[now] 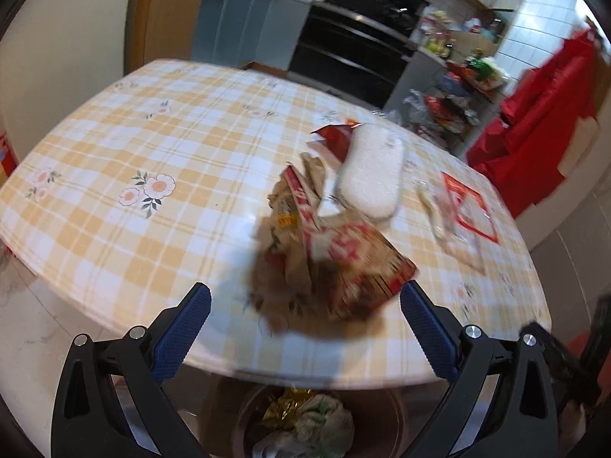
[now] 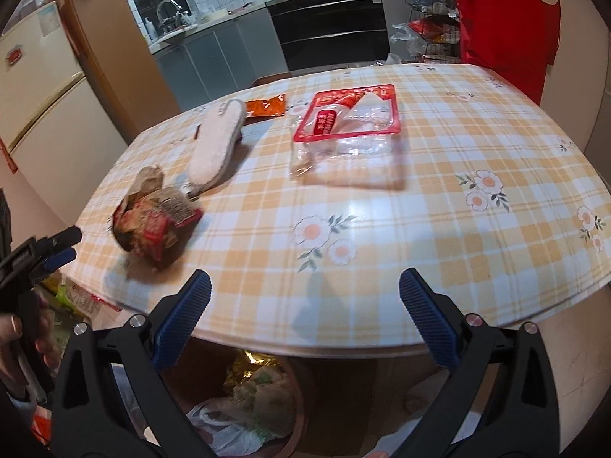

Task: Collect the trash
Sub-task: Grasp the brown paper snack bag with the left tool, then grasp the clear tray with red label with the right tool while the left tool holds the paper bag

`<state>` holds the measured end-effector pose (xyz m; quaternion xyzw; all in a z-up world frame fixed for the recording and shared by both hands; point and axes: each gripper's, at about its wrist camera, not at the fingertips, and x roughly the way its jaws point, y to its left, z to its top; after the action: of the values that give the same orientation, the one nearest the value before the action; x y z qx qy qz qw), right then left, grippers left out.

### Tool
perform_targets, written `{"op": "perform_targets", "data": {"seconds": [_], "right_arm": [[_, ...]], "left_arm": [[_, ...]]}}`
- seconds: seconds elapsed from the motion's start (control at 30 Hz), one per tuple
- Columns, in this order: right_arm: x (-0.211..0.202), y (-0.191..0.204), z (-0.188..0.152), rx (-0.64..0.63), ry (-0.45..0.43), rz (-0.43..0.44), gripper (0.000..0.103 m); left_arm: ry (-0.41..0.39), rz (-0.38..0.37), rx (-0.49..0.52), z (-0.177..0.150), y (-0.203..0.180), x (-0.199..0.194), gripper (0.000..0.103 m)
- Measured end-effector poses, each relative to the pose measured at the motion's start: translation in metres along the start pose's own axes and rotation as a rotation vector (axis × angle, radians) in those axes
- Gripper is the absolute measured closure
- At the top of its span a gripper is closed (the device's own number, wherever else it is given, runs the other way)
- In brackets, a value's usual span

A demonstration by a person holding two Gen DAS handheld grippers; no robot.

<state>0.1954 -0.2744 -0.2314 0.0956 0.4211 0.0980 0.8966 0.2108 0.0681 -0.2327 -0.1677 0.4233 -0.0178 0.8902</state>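
Note:
A crumpled brown-and-red paper bag (image 1: 324, 263) lies near the table's front edge, just ahead of my open left gripper (image 1: 305, 328); it also shows in the right wrist view (image 2: 152, 225). A white fuzzy insole (image 1: 370, 170) (image 2: 215, 149), a small red-orange sachet (image 1: 332, 133) (image 2: 265, 107) and a clear plastic package with a red border (image 1: 466, 206) (image 2: 349, 129) lie farther back. My right gripper (image 2: 305, 313) is open and empty over the table edge. A brown trash bin (image 1: 317, 420) (image 2: 244, 408) holding wrappers and bags stands below the table edge.
The table (image 2: 420, 229) has a yellow checked cloth with flowers. Kitchen cabinets and a black oven (image 2: 328, 23) stand behind it. Red cloth (image 1: 534, 126) hangs at the right. The left gripper (image 2: 42, 255) appears at the left edge of the right wrist view.

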Motion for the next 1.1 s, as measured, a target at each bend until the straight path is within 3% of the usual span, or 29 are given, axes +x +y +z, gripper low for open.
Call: {"op": "perform_targets", "data": {"seconds": [0.13,0.27,0.43,0.57,0.63,0.73,0.77,0.8,0.97,1.07,1.1], "right_arm": [[0.012,-0.012,0.018,-0.007,-0.009,-0.015,0.006],[0.026,-0.026,0.04,0.005,-0.022,-0.015,0.006],[0.039,-0.046,0.066,0.055,-0.049,-0.014,0.006],[0.051,-0.052,0.078,0.025,-0.035,-0.003,0.006],[0.061,-0.053,0.084,0.009,-0.008,-0.044,0.006],[0.071,-0.056,0.094,-0.012,-0.008,-0.068,0.006],[0.073,-0.057,0.097,-0.021,-0.021,-0.07,0.006],[0.074,-0.058,0.101,-0.029,-0.036,-0.078,0.006],[0.091,-0.072,0.124,0.015,-0.069,-0.058,0.008],[0.109,-0.081,0.134,0.064,-0.047,-0.081,0.032],[0.114,-0.084,0.136,0.086,-0.042,-0.087,0.033]], "left_arm": [[0.036,-0.02,-0.102,0.013,0.01,0.031,0.006],[0.021,-0.05,-0.224,0.028,0.024,0.056,0.006],[0.053,-0.074,-0.29,0.038,0.026,0.081,0.006],[0.068,-0.105,-0.325,0.033,0.027,0.088,0.006],[0.078,-0.106,-0.328,0.028,0.028,0.091,0.014],[0.07,-0.075,-0.337,0.024,0.032,0.086,0.039],[0.059,-0.072,-0.34,0.025,0.033,0.083,0.056],[0.043,-0.069,-0.325,0.026,0.033,0.077,0.062],[-0.066,-0.057,-0.246,0.034,0.031,0.044,0.064],[-0.132,-0.065,-0.197,0.038,0.027,0.019,0.064],[-0.145,-0.064,-0.184,0.04,0.025,0.013,0.064]]}}
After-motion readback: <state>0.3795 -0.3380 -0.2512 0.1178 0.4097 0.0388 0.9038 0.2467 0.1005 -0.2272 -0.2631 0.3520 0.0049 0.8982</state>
